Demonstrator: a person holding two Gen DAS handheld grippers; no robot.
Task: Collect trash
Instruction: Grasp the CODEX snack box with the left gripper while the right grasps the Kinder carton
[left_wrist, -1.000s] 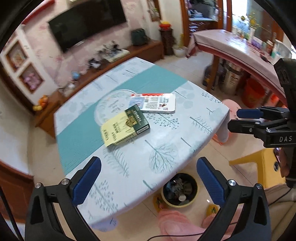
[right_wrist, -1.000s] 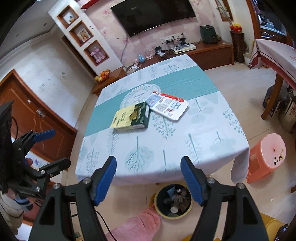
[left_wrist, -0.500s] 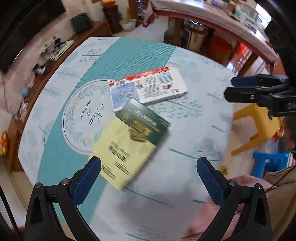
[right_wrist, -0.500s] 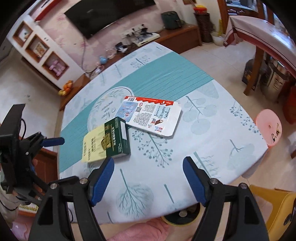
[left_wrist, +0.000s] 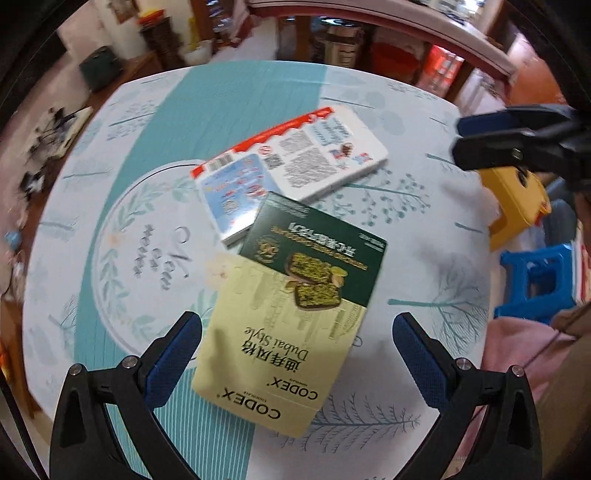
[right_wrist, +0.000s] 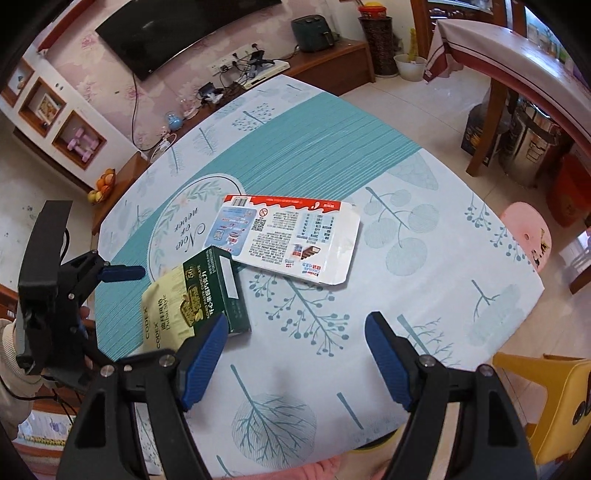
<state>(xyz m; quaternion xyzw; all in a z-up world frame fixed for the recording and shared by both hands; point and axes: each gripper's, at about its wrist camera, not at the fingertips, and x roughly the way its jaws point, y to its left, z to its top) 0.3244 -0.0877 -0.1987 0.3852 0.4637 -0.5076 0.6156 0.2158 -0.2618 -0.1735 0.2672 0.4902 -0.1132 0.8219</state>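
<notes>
Two empty cartons lie mid-table. A green and cream chocolate box (left_wrist: 295, 314) (right_wrist: 195, 299) overlaps the corner of a flattened white carton with a red edge (left_wrist: 291, 166) (right_wrist: 288, 236). My left gripper (left_wrist: 295, 354) hovers open right above the cream end of the green box, its blue pads wide on either side and not touching it. In the right wrist view my right gripper (right_wrist: 295, 354) is open over bare cloth, just right of the green box and in front of the white carton. Each gripper also shows at the edge of the other's view.
The table (right_wrist: 461, 295) wears a teal and white cloth with tree prints. Around it stand a pink stool (right_wrist: 528, 236), a yellow chair (right_wrist: 546, 391), a blue stool (left_wrist: 535, 280) and a second table (right_wrist: 517, 55). A TV cabinet (right_wrist: 314, 62) runs behind.
Both grippers have come down and forward over the table, so the cartons look much larger. The left one rolled and now sits over the green box. The bin by the table edge has dropped out of view.
</notes>
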